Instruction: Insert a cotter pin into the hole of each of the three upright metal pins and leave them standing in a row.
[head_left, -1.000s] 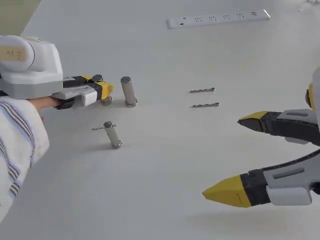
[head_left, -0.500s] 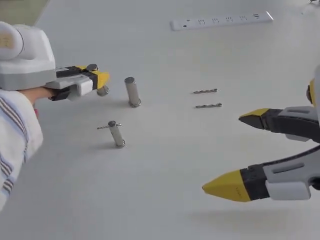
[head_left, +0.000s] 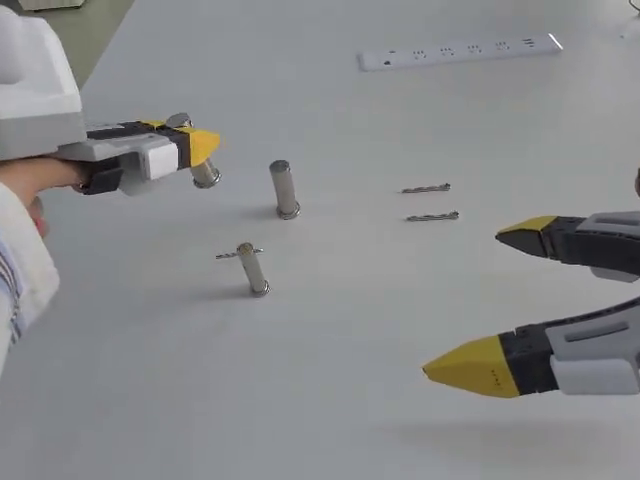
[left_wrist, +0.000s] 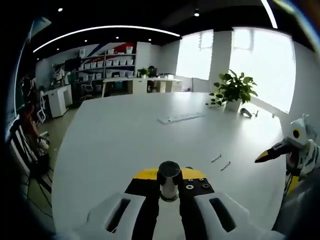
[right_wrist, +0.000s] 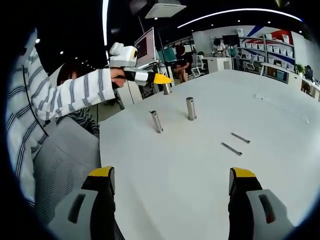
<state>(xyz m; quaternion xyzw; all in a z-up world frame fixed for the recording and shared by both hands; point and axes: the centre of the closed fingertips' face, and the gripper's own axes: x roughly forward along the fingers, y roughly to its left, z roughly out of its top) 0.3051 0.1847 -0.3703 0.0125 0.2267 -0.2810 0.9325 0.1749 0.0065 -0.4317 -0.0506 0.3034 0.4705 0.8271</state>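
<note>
Lifted slightly since a second ago, the left gripper (head_left: 203, 148) is clamped on one metal pin (left_wrist: 169, 180), apparently clear of the table (head_left: 330, 400) and just left of the bare middle pin (head_left: 284, 188). The front pin (head_left: 251, 270) already carries its cotter pin (head_left: 237, 254), so two insertions seem left. The right gripper (head_left: 462, 303), spread and empty, hovers near the loose cotter pins (head_left: 426, 188), with broad bare surface around and the power strip (head_left: 455, 48) well apart.

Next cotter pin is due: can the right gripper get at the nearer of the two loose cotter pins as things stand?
Probably yes. The right gripper hangs open with its jaws toward the nearer cotter pin, and bare table lies between them.
</note>
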